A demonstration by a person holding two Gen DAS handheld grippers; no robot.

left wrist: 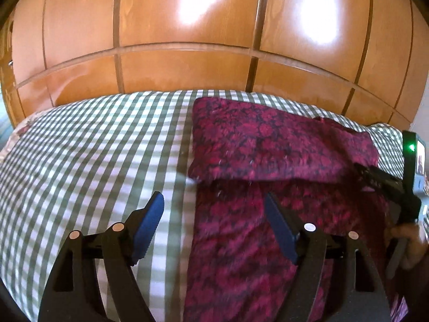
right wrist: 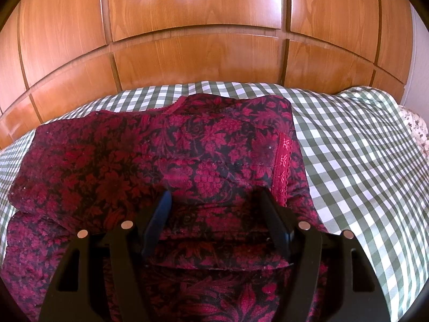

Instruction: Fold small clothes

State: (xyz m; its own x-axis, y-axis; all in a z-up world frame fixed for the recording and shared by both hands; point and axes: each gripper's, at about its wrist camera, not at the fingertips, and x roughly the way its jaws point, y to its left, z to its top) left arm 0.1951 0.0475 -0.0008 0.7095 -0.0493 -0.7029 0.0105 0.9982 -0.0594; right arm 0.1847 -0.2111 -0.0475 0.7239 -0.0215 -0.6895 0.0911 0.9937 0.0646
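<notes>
A dark red floral garment (left wrist: 268, 145) lies partly folded on the green-and-white checked bed cover (left wrist: 93, 147); its far part is doubled over the near part. My left gripper (left wrist: 214, 201) is open and empty, hovering over the garment's left edge. In the right wrist view the same garment (right wrist: 134, 147) fills the middle, with a shiny red trim strip (right wrist: 283, 158) on its right side. My right gripper (right wrist: 215, 197) is open above the folded edge, holding nothing. The right gripper's body (left wrist: 402, 187) shows at the right edge of the left wrist view.
Glossy wooden wardrobe doors (left wrist: 187, 40) stand right behind the bed and also show in the right wrist view (right wrist: 201, 26). Checked cover (right wrist: 362, 147) extends to the right of the garment. A floral fabric edge (right wrist: 417, 126) shows at the far right.
</notes>
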